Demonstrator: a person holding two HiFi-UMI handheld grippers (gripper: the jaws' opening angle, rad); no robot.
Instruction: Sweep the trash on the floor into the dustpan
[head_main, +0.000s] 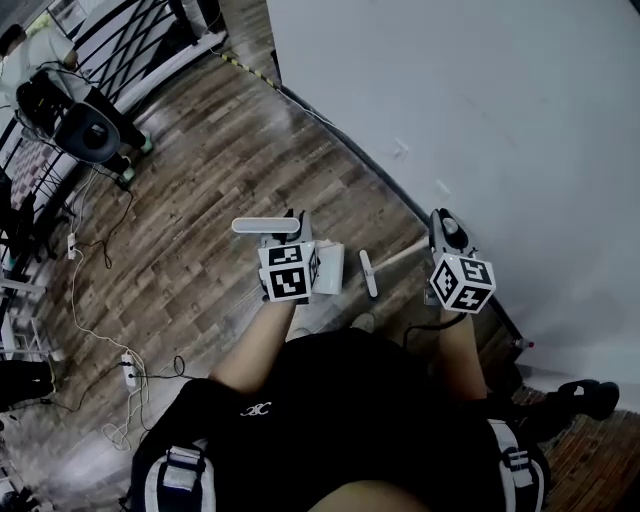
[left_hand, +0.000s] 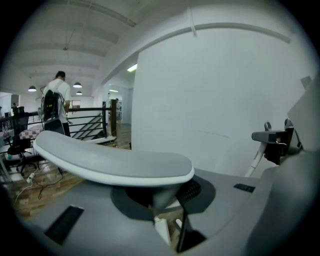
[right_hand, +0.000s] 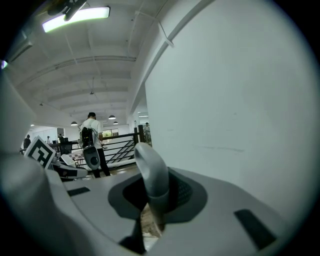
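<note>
The left hand-held gripper (head_main: 289, 240) is clamped on the dustpan (head_main: 331, 268). It holds the flat grey-and-white top grip (left_hand: 115, 167), which lies crosswise between the jaws, its long axis level and running out to the person's left. From the head view the pan is a pale box low beside that gripper, over the wood floor (head_main: 200, 190). Its shaft is seen end-on from above. Whether anything lies in the pan cannot be told.

The right hand-held gripper (head_main: 444, 236) is closed on the broom (head_main: 398, 259), gripping the rounded grey end (right_hand: 151, 174) of its handle, which stands up between the jaws. The pale stick slants down from that gripper toward the person's left and ends in a short white head (head_main: 368, 275). The head lies across the stick, just right of the pan and close to it.

Both tools hang in front of the person, near the foot of a white wall (head_main: 480, 110) on the right. A second person (right_hand: 91, 131) with a backpack stands well off by a black railing (right_hand: 117, 145). Cables (head_main: 85, 290) and a power strip (head_main: 128, 368) lie on the floor to the left.
</note>
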